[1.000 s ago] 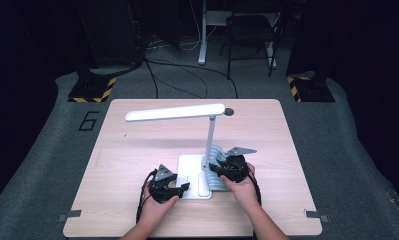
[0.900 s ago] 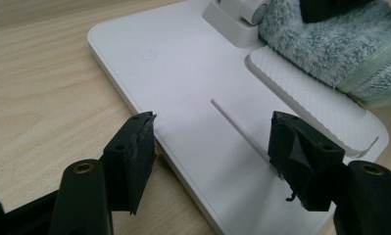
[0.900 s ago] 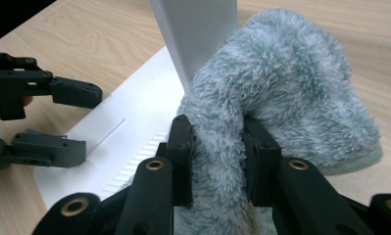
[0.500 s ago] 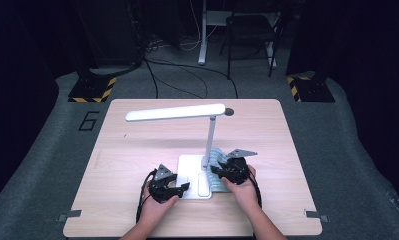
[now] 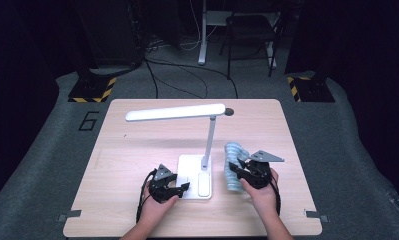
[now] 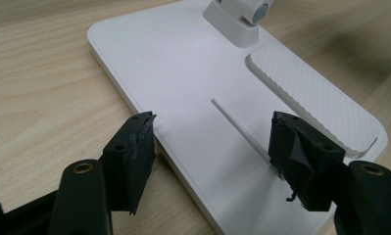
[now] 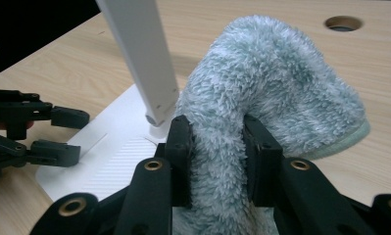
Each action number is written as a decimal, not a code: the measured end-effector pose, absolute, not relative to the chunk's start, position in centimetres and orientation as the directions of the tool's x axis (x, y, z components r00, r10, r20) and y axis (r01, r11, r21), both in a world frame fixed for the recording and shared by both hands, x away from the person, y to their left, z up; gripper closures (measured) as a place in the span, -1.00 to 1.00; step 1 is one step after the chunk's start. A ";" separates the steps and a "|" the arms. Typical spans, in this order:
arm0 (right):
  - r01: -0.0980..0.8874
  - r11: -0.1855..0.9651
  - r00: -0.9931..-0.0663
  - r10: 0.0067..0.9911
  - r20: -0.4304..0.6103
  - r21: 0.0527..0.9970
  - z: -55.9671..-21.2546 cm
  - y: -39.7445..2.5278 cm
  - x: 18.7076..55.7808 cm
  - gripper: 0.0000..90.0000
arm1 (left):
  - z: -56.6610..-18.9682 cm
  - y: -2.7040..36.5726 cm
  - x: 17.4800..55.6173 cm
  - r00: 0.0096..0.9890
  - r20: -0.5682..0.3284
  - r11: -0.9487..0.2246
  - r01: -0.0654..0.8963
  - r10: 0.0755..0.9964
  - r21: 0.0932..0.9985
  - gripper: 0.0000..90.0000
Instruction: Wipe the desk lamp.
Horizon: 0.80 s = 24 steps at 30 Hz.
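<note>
A white desk lamp stands mid-table, its flat base [image 5: 191,172] [image 6: 198,93] near the front edge and its long head [image 5: 174,112] reaching left. My left gripper [image 5: 176,189] [image 6: 210,147] is open, its jaws straddling the base's near corner. My right gripper [image 5: 237,172] [image 7: 216,147] is shut on a fluffy pale blue cloth [image 5: 233,167] [image 7: 271,98], held just right of the lamp's post [image 5: 208,142] [image 7: 141,54]. In the right gripper view the left gripper [image 7: 61,132] shows at the left by the base.
The wooden table [image 5: 137,150] has a round hole [image 7: 343,22] in its top. Behind it on the dark floor are cables, a chair [image 5: 249,35] and yellow-black striped blocks [image 5: 92,90].
The right gripper with the cloth has drifted slightly nearer the front edge beside the lamp base. The left gripper has stayed in place.
</note>
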State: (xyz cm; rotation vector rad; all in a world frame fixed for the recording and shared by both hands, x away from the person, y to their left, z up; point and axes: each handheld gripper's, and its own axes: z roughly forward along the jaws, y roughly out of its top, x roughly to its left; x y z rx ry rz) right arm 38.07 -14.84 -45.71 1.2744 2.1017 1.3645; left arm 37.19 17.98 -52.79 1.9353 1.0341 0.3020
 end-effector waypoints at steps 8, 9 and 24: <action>0.479 0.132 -0.495 0.857 0.143 0.868 -45.8 -17.9 36.8 0.51 | -52.8 18.0 37.2 0.621 -0.183 -0.250 0.543 0.762 0.801 -0.24; 0.480 0.138 -0.491 0.860 0.135 0.866 -46.0 -18.1 36.7 0.51 | -52.8 18.0 37.2 0.621 -0.182 -0.250 0.543 0.763 0.802 -0.24; 0.592 0.151 -0.397 0.909 0.123 0.792 -49.6 -20.3 37.2 0.47 | -52.8 18.0 37.3 0.616 -0.196 -0.242 0.554 0.763 0.797 -0.25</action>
